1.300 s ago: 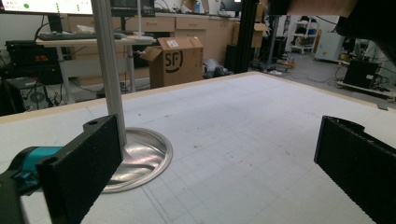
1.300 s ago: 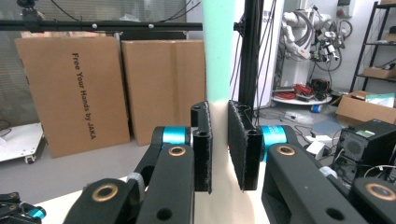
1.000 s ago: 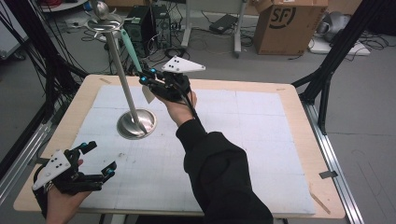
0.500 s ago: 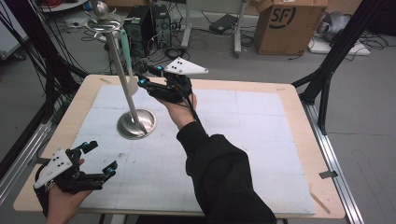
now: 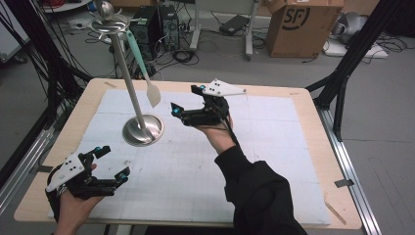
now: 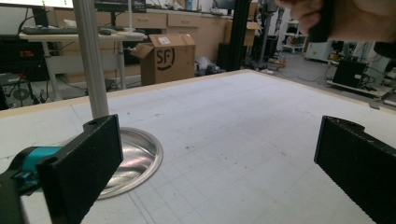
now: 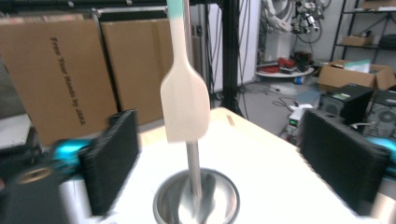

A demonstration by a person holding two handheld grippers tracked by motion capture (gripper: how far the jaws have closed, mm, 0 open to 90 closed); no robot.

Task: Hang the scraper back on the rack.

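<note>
A metal stand rises from a round base (image 5: 143, 130), its pole (image 5: 127, 73) ending in a ring at the top. A spatula hangs from that ring by its teal handle (image 5: 137, 51), cream blade (image 5: 153, 93) down. My right gripper (image 5: 186, 99) is to the right of the blade, apart from it. Its jaws have just been opening and hold nothing. In the right gripper view the blade (image 7: 184, 102) hangs ahead of the open right gripper (image 7: 229, 163), above the base (image 7: 196, 200). My left gripper (image 5: 114, 161) rests open near the front left corner.
A white gridded mat (image 5: 274, 147) covers the wooden table (image 5: 313, 103). Cardboard boxes (image 5: 303, 22), a computer tower and cables lie on the floor beyond the far edge. Black frame posts (image 5: 342, 83) stand at the right. The stand's base (image 6: 135, 158) lies ahead of my left gripper (image 6: 219, 172).
My right gripper has let go of the spatula's blade, opened, and drawn away to the right and a little down. The spatula now hangs free from the stand. The left hand stayed put.
</note>
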